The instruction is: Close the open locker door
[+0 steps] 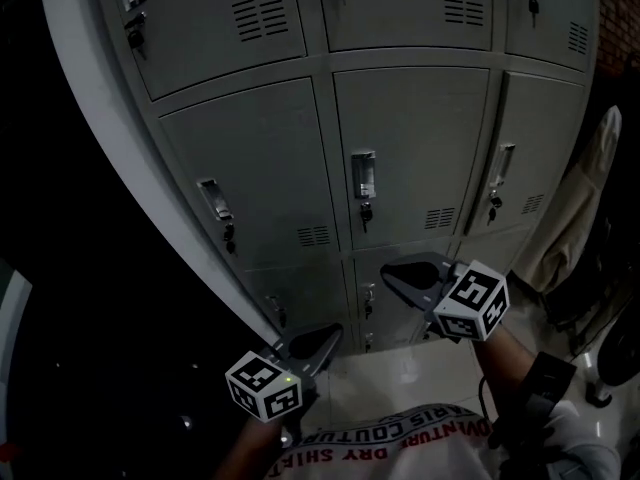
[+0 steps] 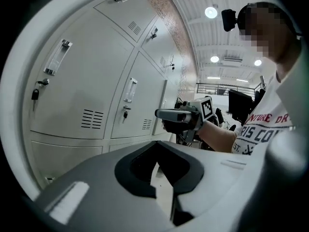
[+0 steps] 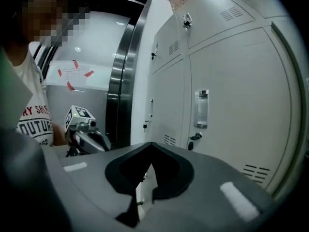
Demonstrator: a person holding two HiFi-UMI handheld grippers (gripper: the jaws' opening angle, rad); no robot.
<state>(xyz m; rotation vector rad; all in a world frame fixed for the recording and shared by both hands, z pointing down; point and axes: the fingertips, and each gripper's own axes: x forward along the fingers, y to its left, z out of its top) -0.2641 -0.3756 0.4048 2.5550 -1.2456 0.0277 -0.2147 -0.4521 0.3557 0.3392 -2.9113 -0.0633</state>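
Observation:
A bank of grey metal lockers (image 1: 410,153) fills the head view, each door with a handle (image 1: 363,176) and a key lock. None of the doors visibly stands wide open; the right column's door (image 1: 530,148) shows a pale strip along its left edge. My left gripper (image 1: 335,330) hovers low before the bottom row, jaws together and empty. My right gripper (image 1: 385,271) is held a little higher, in front of the lower middle doors, also shut and empty. The left gripper view shows its own jaws (image 2: 161,182) and the right gripper (image 2: 166,114). The right gripper view shows its own jaws (image 3: 145,182) and the left gripper (image 3: 87,132).
A dark steel door frame (image 3: 120,81) stands left of the lockers. Dark floor (image 1: 100,318) lies to the left and pale tiles (image 1: 400,368) below the bottom row. A beige fabric thing (image 1: 580,208) hangs at the right edge beside the lockers.

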